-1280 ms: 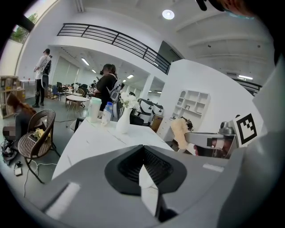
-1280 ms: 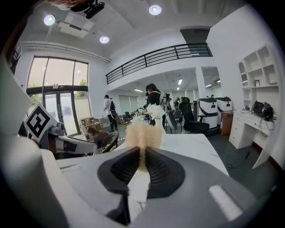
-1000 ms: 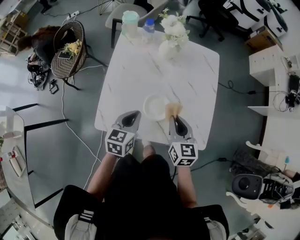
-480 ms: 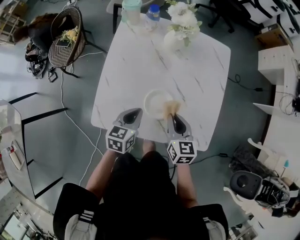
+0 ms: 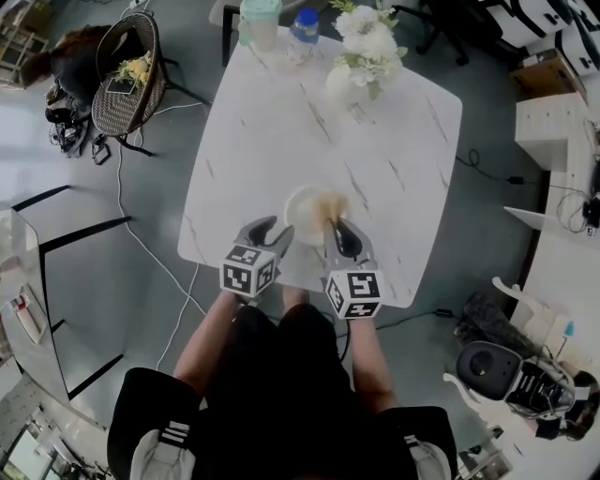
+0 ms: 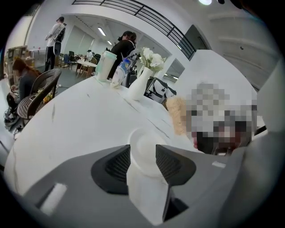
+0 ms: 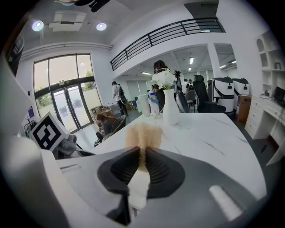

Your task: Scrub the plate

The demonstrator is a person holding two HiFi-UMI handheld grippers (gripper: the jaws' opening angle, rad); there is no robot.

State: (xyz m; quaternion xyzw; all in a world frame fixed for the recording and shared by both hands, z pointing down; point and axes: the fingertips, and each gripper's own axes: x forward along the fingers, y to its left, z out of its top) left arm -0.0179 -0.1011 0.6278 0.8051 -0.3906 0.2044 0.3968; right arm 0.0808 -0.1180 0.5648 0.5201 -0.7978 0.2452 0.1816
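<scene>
Head view puts the person's knees at 6 o'clock, with the two marker cubes just above them. The left gripper sits at about 7 o'clock from the plate. Its jaws have just been opening and now stand wide apart. In the left gripper view the plate's near rim shows in the gap between them, but neither pad presses on it, so this claw holds nothing.

The right gripper sits at about 5 o'clock from the plate. Its jaws are clamped tight on the pale handle of a scrub brush. The tan, bristly head of the brush reaches over the plate's 3 o'clock side. No view shows clearly whether the bristles touch the plate.

The plate lies flat on the marble table, close to the near edge and straight ahead of the person at 12 o'clock. It is small, round, white and shallow, with a raised rim. No dirt, foam or water can be seen on it.

The scrubbing seems to be only at its start. The brush is in place, but the plate is not yet gripped to steady it, and the whole of its face is probably left to work over.

At the table's far edge, around 12 o'clock, stand a vase of white flowers, a bottle and a cup.
</scene>
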